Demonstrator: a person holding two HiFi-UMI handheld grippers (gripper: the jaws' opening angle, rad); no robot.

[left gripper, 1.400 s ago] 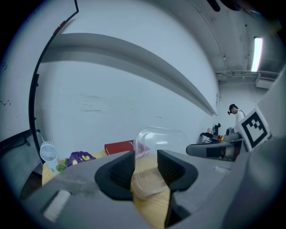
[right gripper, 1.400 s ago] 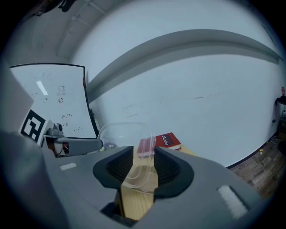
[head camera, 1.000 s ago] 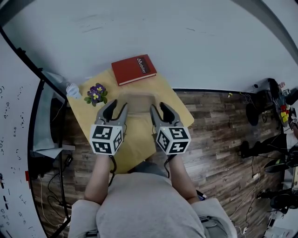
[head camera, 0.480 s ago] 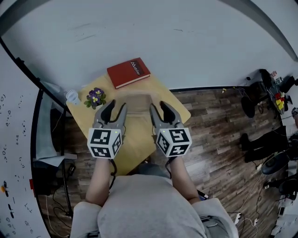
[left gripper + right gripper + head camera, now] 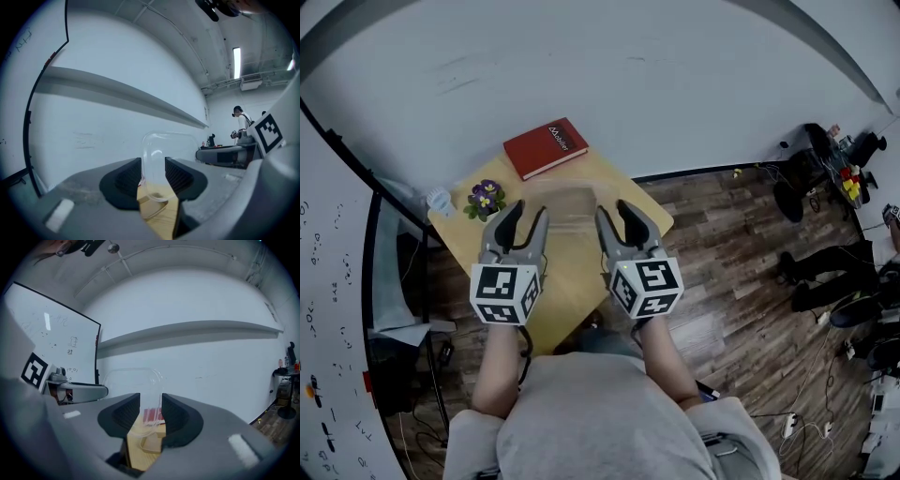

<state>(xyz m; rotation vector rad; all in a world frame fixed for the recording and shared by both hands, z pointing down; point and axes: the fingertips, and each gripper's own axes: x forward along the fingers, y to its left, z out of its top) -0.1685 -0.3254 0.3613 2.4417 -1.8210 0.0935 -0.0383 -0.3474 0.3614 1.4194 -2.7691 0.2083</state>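
1. The left hand-held gripper [image 5: 528,214] is closing narrowly on the left wall of the clear plastic container [image 5: 567,202]. The right hand-held gripper [image 5: 616,212] is pinching the opposite wall in the same way. Each is taking one side, probably because the thin plastic would sag or tip from a single grip.
2. The container is sitting between the two grippers, over the middle of the counter [image 5: 567,286]. It appears to be hanging just above the wood rather than resting on it, though the head view is blurring it too much to be sure.
3. The gripper views are settling the grip. In each one the transparent wall is standing right between the dark pads, with the rounded rim rising above them. The head view is showing only a pale smear there.
4. At the counter's left corner a flower pot [image 5: 486,199] with purple blooms is standing beside a small white fan [image 5: 439,201], both well apart from the container.
5. At the far edge a red book [image 5: 546,147] is lying flat, partly overhanging toward the wall [image 5: 675,84]. The right gripper view is catching it through the plastic; the left one is not.
6. Only the right gripper view is showing the whiteboard [image 5: 51,348] side-on. Only the left one is showing a person [image 5: 240,123] standing far off. Only the head view is showing the wooden floor [image 5: 722,244].
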